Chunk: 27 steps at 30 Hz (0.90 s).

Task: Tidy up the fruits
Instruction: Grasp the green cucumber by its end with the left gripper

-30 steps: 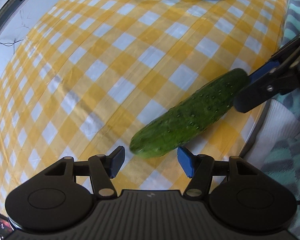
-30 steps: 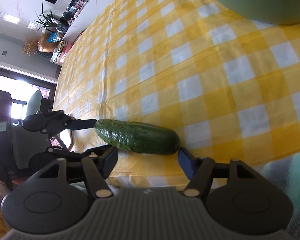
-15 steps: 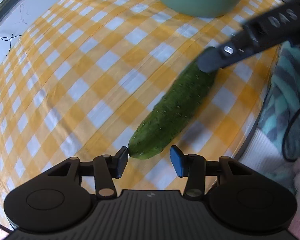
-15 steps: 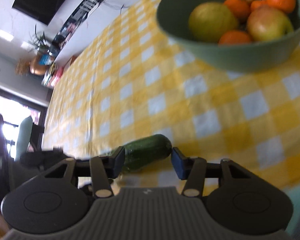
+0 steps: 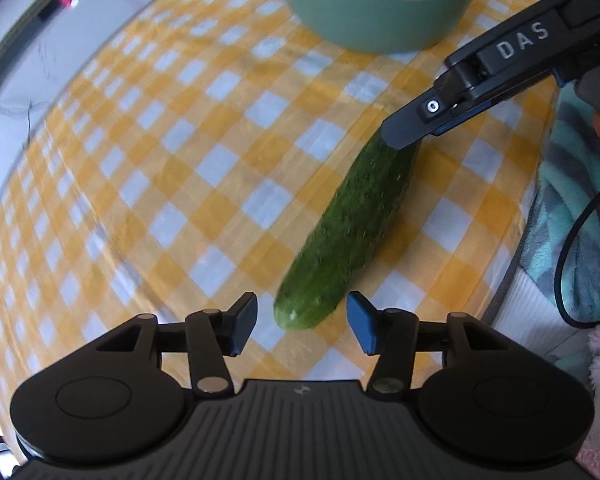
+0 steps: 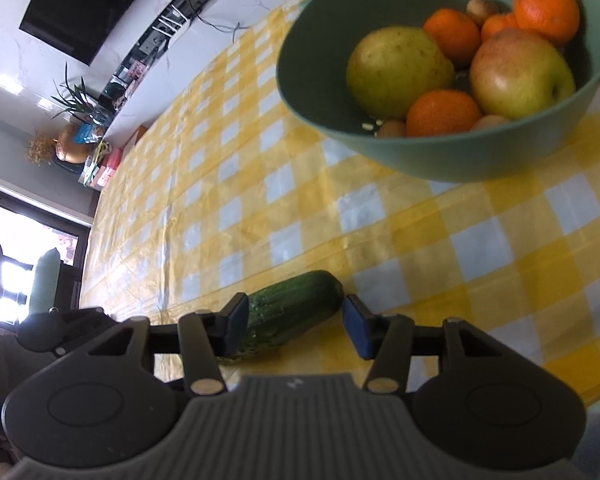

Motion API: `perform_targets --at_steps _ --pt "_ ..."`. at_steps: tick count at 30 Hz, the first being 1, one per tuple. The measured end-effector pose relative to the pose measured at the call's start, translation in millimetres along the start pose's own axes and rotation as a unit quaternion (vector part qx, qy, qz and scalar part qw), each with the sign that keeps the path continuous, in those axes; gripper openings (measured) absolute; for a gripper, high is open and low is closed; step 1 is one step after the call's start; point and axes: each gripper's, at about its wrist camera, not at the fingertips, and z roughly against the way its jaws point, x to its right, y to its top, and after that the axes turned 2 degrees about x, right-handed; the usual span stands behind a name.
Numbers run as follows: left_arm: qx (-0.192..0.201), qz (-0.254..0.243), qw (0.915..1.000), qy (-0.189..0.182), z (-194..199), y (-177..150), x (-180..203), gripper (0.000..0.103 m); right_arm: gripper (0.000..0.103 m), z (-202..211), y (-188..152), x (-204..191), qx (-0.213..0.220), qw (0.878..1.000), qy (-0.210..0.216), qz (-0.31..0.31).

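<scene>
The bowl (image 6: pixel 460 156) already held fruit; the cucumber (image 5: pixel 352 232) lay near the table's edge, between my left gripper (image 5: pixel 302 324) and right gripper (image 6: pixel 296 326), jaws just reopening, gripping nothing.

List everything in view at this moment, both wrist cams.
cucumber: 1, dark green, lying on the cloth between both tongs
bowl: 1, green, far side of the table, holds fruit
oranges: 4, orange, in the bowl
pear: 1, yellow-green, in the bowl
apple: 1, red-yellow, in the bowl
cloth: 1, yellow-white check, covers the table
left tongs: 1, black with blue pads, open, at cucumber's near end
right tongs: 1, same, open, at its other end
</scene>
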Motion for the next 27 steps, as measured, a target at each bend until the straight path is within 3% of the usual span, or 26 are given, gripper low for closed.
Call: perform_targets --at_steps 4,9,16,21,27 --pt "0.017 -0.069 0.9974 0.008 11 19 19 0.068 0.057 16 0 2 0.013 1.000 0.003 0.000" --pt "0.003 -0.118 0.9930 -0.004 0 43 37 0.068 0.063 41 1 9 0.029 1.000 0.006 -0.004" --pt "-0.046 -0.137 0.9892 -0.022 -30 58 41 0.068 0.067 67 3 25 0.058 0.998 -0.016 0.009" --pt "-0.070 -0.135 0.9880 -0.031 -43 65 42 0.068 0.067 69 4 39 0.055 0.998 -0.013 -0.006" --pt "-0.085 -0.114 0.9891 -0.037 -48 71 41 0.052 0.067 65 4 43 0.049 0.999 -0.015 0.002"
